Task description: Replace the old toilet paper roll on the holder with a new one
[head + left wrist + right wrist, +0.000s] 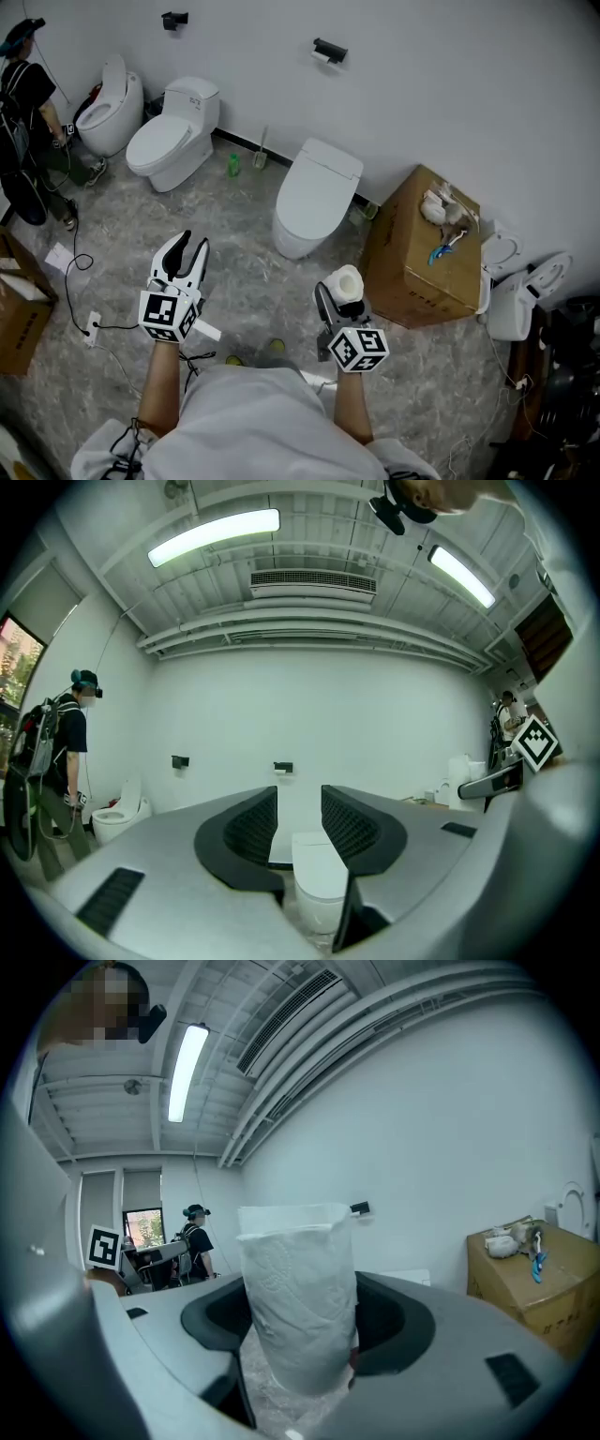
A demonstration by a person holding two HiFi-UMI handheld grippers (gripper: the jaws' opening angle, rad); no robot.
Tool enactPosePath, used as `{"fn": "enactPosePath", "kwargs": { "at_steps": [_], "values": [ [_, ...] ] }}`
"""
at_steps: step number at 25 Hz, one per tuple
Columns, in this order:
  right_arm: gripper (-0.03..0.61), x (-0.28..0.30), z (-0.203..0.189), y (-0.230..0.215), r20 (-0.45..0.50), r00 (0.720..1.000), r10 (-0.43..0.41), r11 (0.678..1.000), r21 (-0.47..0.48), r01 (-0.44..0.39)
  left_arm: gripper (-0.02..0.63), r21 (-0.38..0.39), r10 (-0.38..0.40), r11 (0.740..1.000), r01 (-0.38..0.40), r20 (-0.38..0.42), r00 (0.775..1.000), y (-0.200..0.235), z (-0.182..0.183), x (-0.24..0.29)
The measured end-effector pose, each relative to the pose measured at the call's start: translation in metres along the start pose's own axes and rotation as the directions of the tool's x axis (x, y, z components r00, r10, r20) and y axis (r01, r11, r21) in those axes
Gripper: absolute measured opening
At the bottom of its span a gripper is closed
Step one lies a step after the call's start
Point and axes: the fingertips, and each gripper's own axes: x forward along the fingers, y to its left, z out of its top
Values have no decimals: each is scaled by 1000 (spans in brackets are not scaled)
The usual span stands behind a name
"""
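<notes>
My right gripper [339, 292] is shut on a new white toilet paper roll [348, 281], which stands upright between its pads. In the right gripper view the roll [298, 1288] fills the gap of that gripper [300, 1324]. My left gripper [187, 251] is open and holds nothing. Through the gap of the left gripper [299, 803] I see only the wall and a toilet. The black holder [328, 51] is fixed on the far wall above the middle toilet, with a bit of white at its underside. It shows small and far off as the holder [282, 767] and the holder [360, 1208].
A white toilet [314, 195] stands under the holder, and two more toilets [173, 131] stand at the left. A cardboard box [422, 253] with small items on top sits at the right. A second black bracket [173, 19] is on the wall. A person [23, 103] stands far left. Cables lie on the floor.
</notes>
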Motion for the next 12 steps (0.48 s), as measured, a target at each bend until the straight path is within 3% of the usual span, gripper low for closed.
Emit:
{"fn": "enactPosePath", "kwargs": {
  "at_steps": [12],
  "values": [
    [310, 36, 1, -24, -12, 1000, 17, 1000, 17, -17, 143, -19, 11, 1000, -11, -11, 1000, 7, -7, 35]
  ]
}}
